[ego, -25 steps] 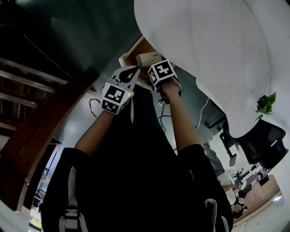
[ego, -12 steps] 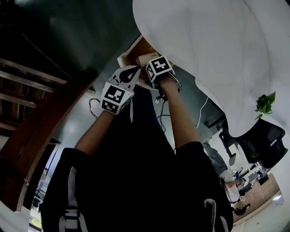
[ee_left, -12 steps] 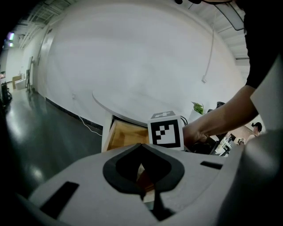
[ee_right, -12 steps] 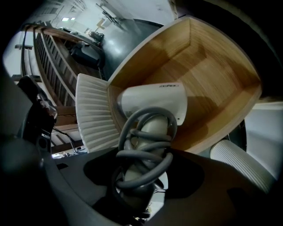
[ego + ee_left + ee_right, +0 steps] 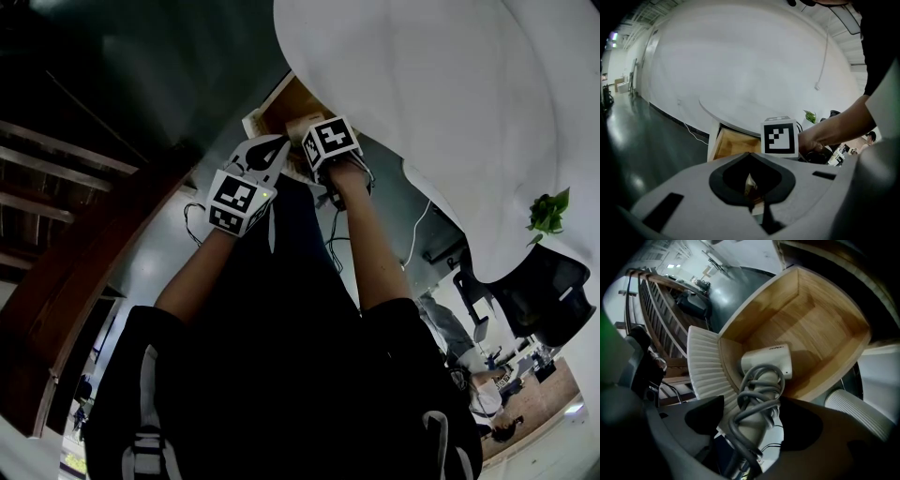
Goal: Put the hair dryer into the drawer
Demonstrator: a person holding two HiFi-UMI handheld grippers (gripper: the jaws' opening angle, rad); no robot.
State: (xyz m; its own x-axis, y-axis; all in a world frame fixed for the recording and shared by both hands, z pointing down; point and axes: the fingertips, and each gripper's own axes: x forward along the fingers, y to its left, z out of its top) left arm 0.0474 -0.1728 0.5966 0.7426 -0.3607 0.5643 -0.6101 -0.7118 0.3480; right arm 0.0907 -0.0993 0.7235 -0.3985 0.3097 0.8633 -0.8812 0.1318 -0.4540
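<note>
Hair dryer [image 5: 766,363] laid head-first in the open drawer [image 5: 820,319], its handle between spread jaws.

The dryer's white head is rested on the drawer's wooden floor, while its handle, wound with a grey cord [image 5: 757,390], is leaned out over the ribbed white drawer front [image 5: 705,366]. The right gripper's [image 5: 754,416] jaws have just been opening and are spread around the handle, with a gap shown at the left pad. The left gripper [image 5: 750,157] is held just left of it, jaws pressed together on nothing. The drawer is overhung by the white table top [image 5: 422,94]. A plant [image 5: 548,216] and a black chair [image 5: 544,291] are seen well to the right, and wooden slats [image 5: 56,178] to the left.
</note>
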